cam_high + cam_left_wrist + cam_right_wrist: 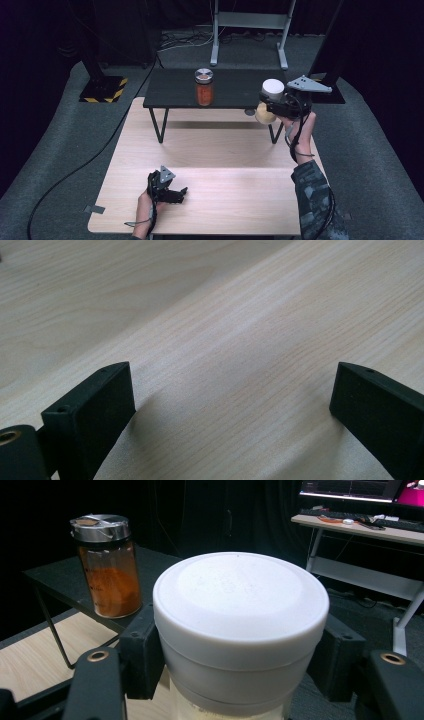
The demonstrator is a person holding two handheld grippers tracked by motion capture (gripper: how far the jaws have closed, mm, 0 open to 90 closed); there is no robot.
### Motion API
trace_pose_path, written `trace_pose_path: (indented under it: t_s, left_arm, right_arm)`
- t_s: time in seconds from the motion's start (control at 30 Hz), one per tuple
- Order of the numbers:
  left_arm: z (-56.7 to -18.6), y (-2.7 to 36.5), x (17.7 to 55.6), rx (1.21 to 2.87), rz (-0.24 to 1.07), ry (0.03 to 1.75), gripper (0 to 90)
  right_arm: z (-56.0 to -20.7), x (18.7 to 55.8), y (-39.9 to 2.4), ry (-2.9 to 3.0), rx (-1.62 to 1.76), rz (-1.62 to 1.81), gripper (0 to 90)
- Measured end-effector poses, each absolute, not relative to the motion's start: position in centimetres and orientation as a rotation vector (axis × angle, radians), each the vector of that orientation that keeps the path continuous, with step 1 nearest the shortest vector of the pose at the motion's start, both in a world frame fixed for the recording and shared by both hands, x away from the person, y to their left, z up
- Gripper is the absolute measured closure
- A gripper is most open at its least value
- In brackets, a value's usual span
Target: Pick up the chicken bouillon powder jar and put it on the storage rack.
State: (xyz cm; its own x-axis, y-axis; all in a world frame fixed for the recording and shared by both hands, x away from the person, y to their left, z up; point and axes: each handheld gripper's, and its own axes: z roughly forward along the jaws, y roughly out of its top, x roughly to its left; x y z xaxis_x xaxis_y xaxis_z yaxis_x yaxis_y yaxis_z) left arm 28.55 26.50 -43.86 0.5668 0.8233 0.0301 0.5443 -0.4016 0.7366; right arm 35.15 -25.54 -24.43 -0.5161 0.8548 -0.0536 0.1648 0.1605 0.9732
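My right gripper is shut on a jar with a wide white lid and pale cream contents. It holds the jar in the air at the right front corner of the low black shelf. In the right gripper view the white-lidded jar sits between the black fingers, gripped just under the lid. A glass spice jar of orange powder with a metal cap stands mid-shelf, left of the held jar; it appears again as the spice jar. My left gripper rests open on the wooden table, jaws wide over bare wood.
The black shelf stands on thin wire legs at the table's far edge. Behind it are a grey metal stand and a black-and-yellow striped base. A cable runs over the grey floor on the left. A desk with a keyboard stands far off.
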Motion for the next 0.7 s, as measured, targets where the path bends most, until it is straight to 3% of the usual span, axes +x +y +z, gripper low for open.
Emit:
trace_pose_path:
  t_s: [0.7]
  left_arm:
    - [-43.85, 26.48, 28.53, 2.108, 0.520, 1.087, 3.6]
  right_arm:
    - [-23.39, 36.16, -24.94, 1.801, 0.993, 1.390, 32.6]
